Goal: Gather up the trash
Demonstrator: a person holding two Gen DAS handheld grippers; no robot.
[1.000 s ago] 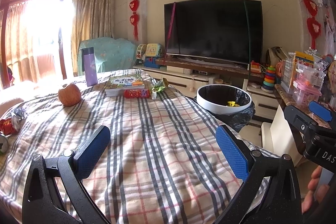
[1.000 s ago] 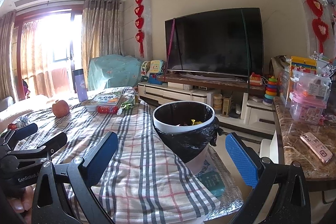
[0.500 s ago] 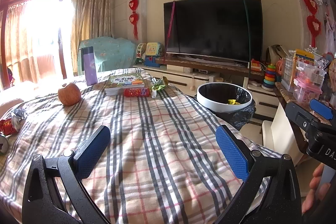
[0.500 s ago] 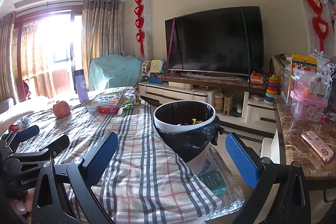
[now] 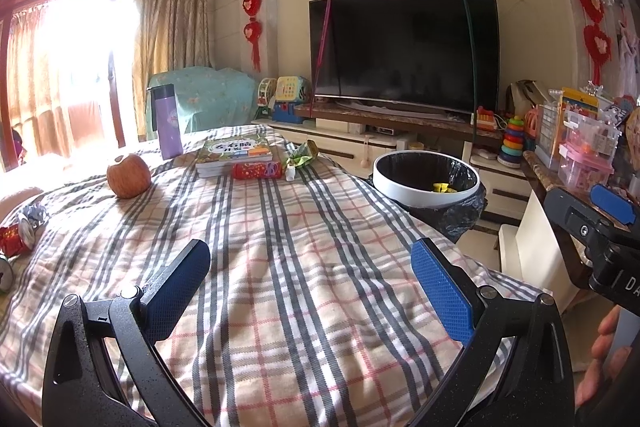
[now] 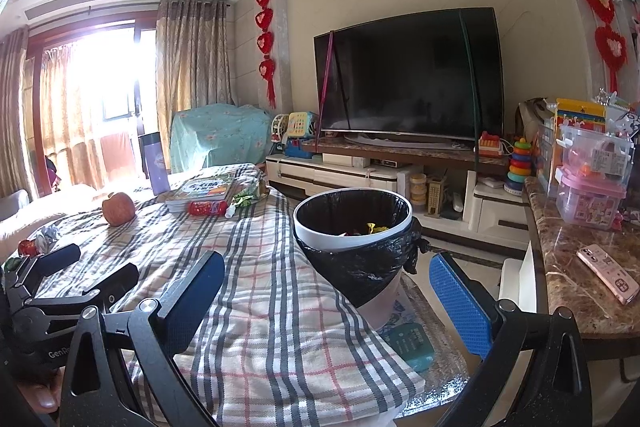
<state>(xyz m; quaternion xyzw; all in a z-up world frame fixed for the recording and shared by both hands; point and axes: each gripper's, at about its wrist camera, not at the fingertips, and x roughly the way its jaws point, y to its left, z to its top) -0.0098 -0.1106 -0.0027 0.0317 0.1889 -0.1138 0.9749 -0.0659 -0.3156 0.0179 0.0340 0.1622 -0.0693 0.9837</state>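
A white trash bin (image 5: pixel 426 179) (image 6: pixel 352 223) lined with a black bag stands beside the table's right edge, with yellow scraps inside. On the plaid tablecloth (image 5: pixel 280 267) lie a red wrapper (image 5: pixel 256 171) (image 6: pixel 206 207), a crumpled green wrapper (image 5: pixel 302 157) (image 6: pixel 244 201), and red-and-silver wrappers (image 5: pixel 18 233) (image 6: pixel 36 241) at the left edge. My left gripper (image 5: pixel 310 287) hovers open over the cloth's near part, empty. My right gripper (image 6: pixel 326 301) is open and empty, held near the bin over the table's right corner.
An apple (image 5: pixel 128 177), a purple bottle (image 5: pixel 169 121) and a stack of books (image 5: pixel 236 155) sit at the table's far end. A marble counter (image 6: pixel 576 291) with a pink phone (image 6: pixel 608 273) and plastic boxes is to the right. TV (image 6: pixel 408 75) behind.
Both views have shifted only slightly; the left gripper has tilted a little, and the wrappers, bin and both open grippers stay as they were.
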